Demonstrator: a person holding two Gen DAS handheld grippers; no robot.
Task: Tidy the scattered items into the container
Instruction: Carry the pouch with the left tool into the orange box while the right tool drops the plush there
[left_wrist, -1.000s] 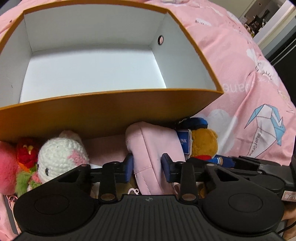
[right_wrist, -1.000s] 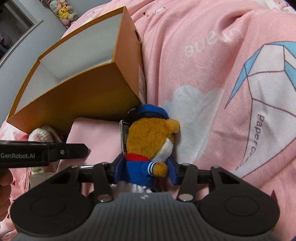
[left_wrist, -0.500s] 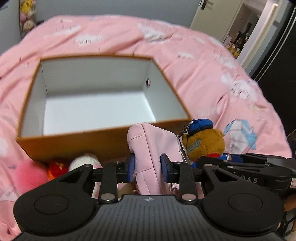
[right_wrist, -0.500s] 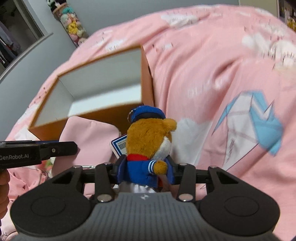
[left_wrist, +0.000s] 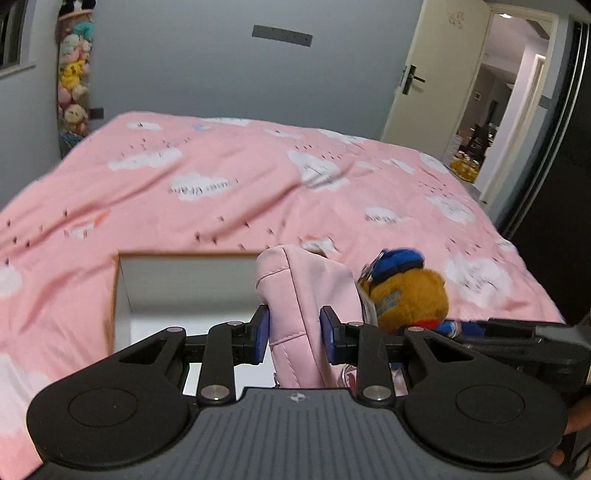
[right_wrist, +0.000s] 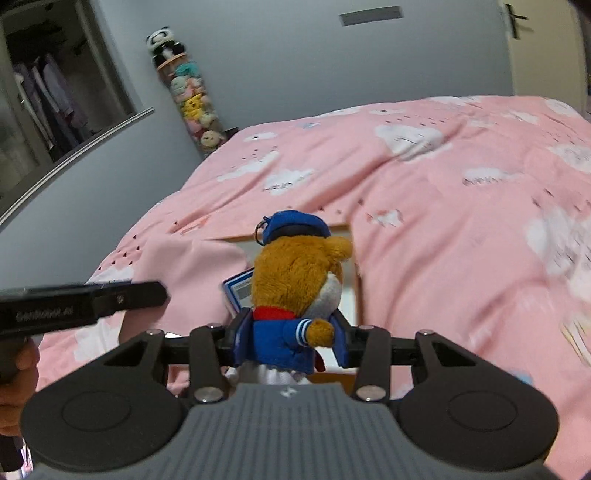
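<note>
Both toys have risen above the box (left_wrist: 155, 280), left gripper (left_wrist: 294, 334) clamping the pink pouch (left_wrist: 306, 295), right gripper (right_wrist: 286, 338) the bear (right_wrist: 295, 280).

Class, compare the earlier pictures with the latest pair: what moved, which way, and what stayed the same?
Both tools rose together, lifting their loads off the bedspread: the left tool carries the pink pouch, the right tool the bear plush. Both views tilted up from the box to the far wall. Unchanged: both grips stay clamped, nothing released, and the visible part of the box shows nothing inside.
</note>
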